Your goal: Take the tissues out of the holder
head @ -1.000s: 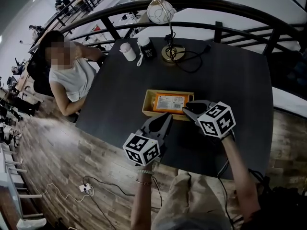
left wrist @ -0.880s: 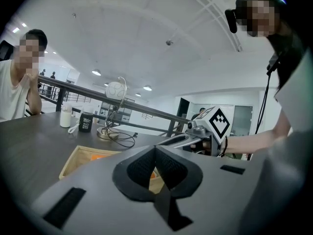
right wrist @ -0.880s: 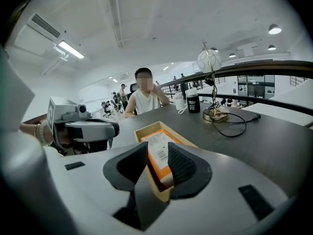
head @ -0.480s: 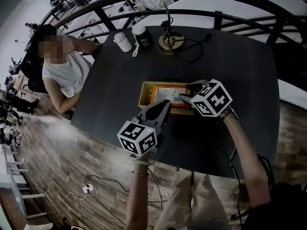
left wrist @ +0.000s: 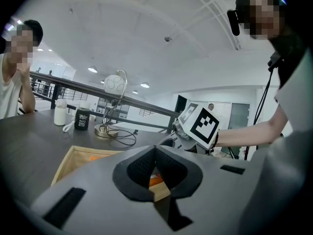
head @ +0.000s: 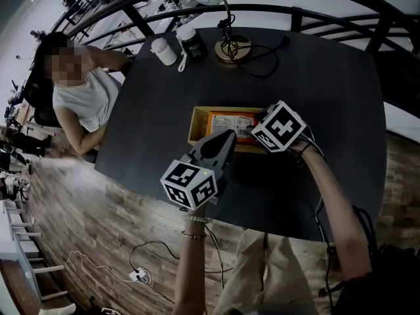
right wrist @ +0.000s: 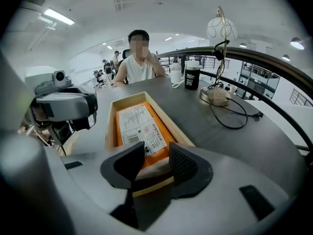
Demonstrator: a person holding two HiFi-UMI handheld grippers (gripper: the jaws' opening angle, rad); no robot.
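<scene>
A shallow wooden holder [head: 195, 125] lies on the dark table with an orange tissue pack [head: 226, 121] flat inside it. My right gripper [head: 257, 131] hangs over the holder's right end. In the right gripper view its jaws [right wrist: 156, 148] are opening, with the pack's near end [right wrist: 139, 126] between the pads and no pad pressing on it. My left gripper [head: 227, 137] points at the holder's front edge with its tips together and holds nothing. The left gripper view [left wrist: 155, 150] shows the holder's rim [left wrist: 66, 163] just ahead.
At the table's far side stand a globe lamp [head: 231, 46] with a trailing cable [head: 266, 67], a black cup [head: 192, 44] and a white bottle [head: 163, 50]. A person [head: 82, 104] sits at the table's left edge. Railings run behind the table.
My right gripper has slid left over the holder's end and its jaws have spread apart. My left gripper has moved up to the holder's front edge.
</scene>
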